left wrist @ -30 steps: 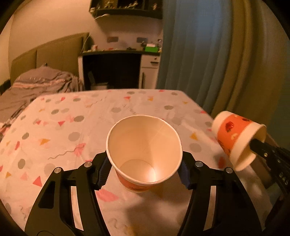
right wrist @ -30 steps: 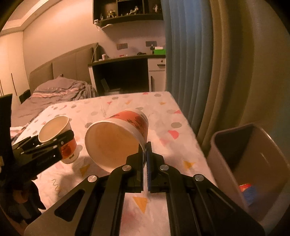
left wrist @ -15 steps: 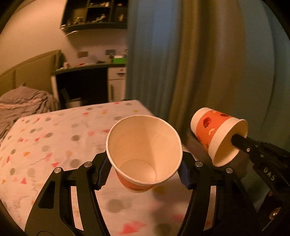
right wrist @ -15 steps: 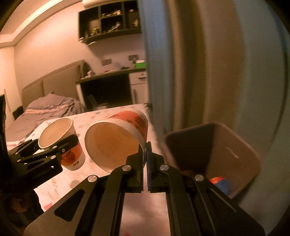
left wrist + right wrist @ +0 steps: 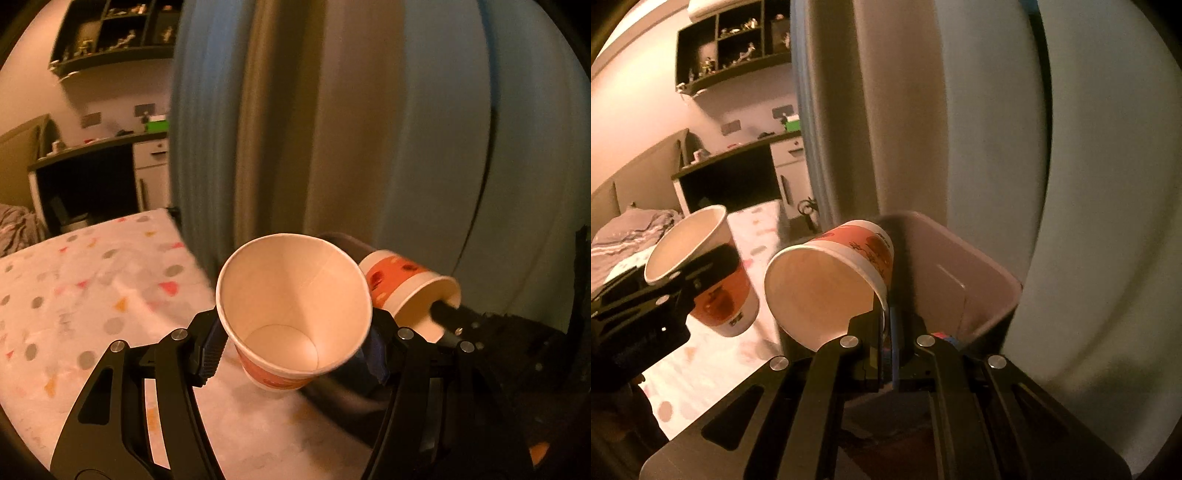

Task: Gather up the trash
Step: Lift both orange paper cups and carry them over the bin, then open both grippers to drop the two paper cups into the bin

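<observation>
Comparing with one second ago, both cups have left the patterned bed (image 5: 92,295) and now hang by the curtain (image 5: 979,129), with the right cup (image 5: 831,280) over the trash bin (image 5: 982,273). The left tongs (image 5: 295,341) clamp the left cup (image 5: 291,306) by its sides, nearly upright, mouth up. The right tongs (image 5: 886,325), pressed together, pinch the right cup's rim; its long axis lies almost level, mouth toward the camera.

Both views were dim and warm orange; the curtain (image 5: 332,129) smeared with blur, and edges bent into dark corners.
</observation>
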A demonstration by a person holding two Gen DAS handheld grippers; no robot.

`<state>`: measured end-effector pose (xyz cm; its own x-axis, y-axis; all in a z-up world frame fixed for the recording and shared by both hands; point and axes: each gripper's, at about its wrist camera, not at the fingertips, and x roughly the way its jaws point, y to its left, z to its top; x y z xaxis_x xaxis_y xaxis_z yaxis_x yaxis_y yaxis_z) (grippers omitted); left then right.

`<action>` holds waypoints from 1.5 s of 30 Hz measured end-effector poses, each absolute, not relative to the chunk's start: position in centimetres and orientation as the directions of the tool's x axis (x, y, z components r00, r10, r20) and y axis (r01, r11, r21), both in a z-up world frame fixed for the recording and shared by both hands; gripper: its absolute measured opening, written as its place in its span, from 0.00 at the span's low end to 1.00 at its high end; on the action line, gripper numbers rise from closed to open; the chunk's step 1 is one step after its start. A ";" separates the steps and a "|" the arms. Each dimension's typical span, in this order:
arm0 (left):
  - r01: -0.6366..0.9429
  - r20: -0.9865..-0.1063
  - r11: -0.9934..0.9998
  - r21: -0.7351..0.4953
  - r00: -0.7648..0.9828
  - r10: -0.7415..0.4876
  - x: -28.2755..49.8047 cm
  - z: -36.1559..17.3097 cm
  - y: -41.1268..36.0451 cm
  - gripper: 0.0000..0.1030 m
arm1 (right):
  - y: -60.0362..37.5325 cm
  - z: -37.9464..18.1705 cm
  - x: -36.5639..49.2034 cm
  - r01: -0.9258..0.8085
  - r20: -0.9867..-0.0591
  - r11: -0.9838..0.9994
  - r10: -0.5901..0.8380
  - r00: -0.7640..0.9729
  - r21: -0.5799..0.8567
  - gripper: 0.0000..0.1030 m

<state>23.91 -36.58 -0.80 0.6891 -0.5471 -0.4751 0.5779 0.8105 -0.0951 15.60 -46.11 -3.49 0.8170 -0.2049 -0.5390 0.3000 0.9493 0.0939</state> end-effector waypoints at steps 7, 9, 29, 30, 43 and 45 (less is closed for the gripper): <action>0.608 -0.500 0.780 -0.147 0.635 -0.589 25.9 -2.5 -38.9 0.61 | -47.8 -4.6 16.0 0.314 -0.557 0.944 -0.210 0.804 0.097 0.03; 0.620 -0.506 0.767 -0.164 0.614 -0.605 26.4 -3.0 -39.4 0.62 | -48.1 -5.0 16.2 0.315 -0.563 0.945 -0.211 0.799 0.092 0.04; 0.627 -0.471 0.728 -0.278 0.571 -0.672 26.4 -2.9 -37.9 0.94 | -48.3 -4.7 15.6 0.353 -0.550 0.931 -0.246 0.798 0.095 0.50; 0.627 -0.472 0.728 -0.278 0.571 -0.672 26.3 -2.8 -37.9 0.94 | -48.4 -4.6 15.4 0.357 -0.546 0.929 -0.248 0.800 0.101 0.52; 0.470 -0.448 0.874 -0.125 0.759 -0.472 21.3 0.0 -31.4 0.94 | -44.9 -2.3 11.8 0.324 -0.458 0.944 -0.264 0.849 0.057 0.92; 0.434 -0.439 0.894 -0.110 0.786 -0.435 19.9 0.5 -29.6 0.94 | -43.6 -1.7 11.0 0.309 -0.440 0.949 -0.254 0.861 0.056 0.94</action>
<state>19.92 -29.58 0.54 0.7861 -0.4352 -0.4389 0.4339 0.8943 -0.1097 11.00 -43.58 -1.75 0.8610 -0.2542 -0.4405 0.3092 0.9493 0.0565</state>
